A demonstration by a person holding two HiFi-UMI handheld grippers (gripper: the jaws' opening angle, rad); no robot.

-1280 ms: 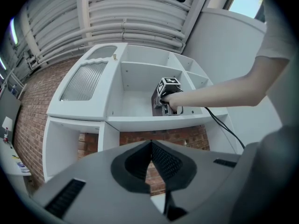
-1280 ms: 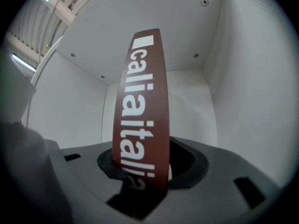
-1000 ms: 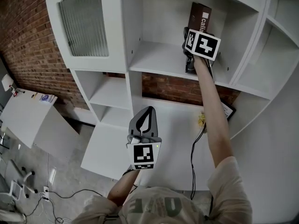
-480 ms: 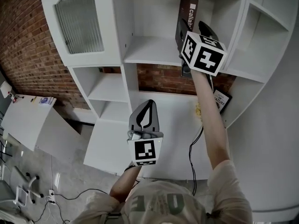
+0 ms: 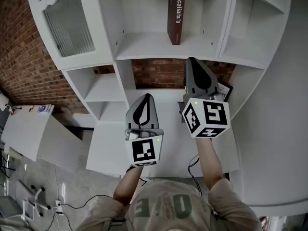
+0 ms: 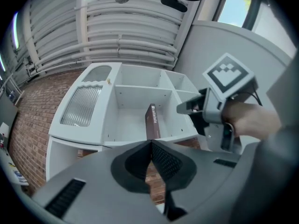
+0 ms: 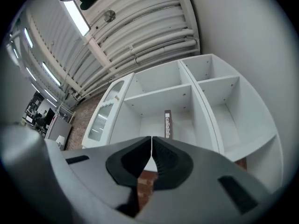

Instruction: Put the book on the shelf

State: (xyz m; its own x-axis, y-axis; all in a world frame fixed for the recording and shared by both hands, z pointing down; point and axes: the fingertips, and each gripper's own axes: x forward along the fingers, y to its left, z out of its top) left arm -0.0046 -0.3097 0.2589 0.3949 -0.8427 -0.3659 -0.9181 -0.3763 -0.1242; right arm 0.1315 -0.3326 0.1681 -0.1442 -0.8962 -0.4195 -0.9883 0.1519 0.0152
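Back and down from the shelf (image 5: pixel 144 47) has come the right claw (image 5: pixel 193 61), which a second ago was up at the book (image 5: pixel 176 16). Its jaws have just been closing and now meet tip to tip with nothing between them, as the right gripper view (image 7: pixel 152 139) shows. That book is left standing upright on the board of the upper middle compartment, spine outward, well apart from both claws. The left claw (image 5: pixel 147 96) has drifted up a little; it is clenched too and empty (image 6: pixel 151 143). Both claws hang side by side below that board, in front of the strip of brick backing (image 5: pixel 159 73). A ribbed glass door (image 5: pixel 70 25) closes the compartment to the left. Down at the right a dark flat thing (image 5: pixel 224 90) lies half hidden behind the right claw. A cable (image 5: pixel 192 165) trails below, and a low white bench (image 5: pixel 24 129) stands by the brick wall (image 5: pixel 19 47).
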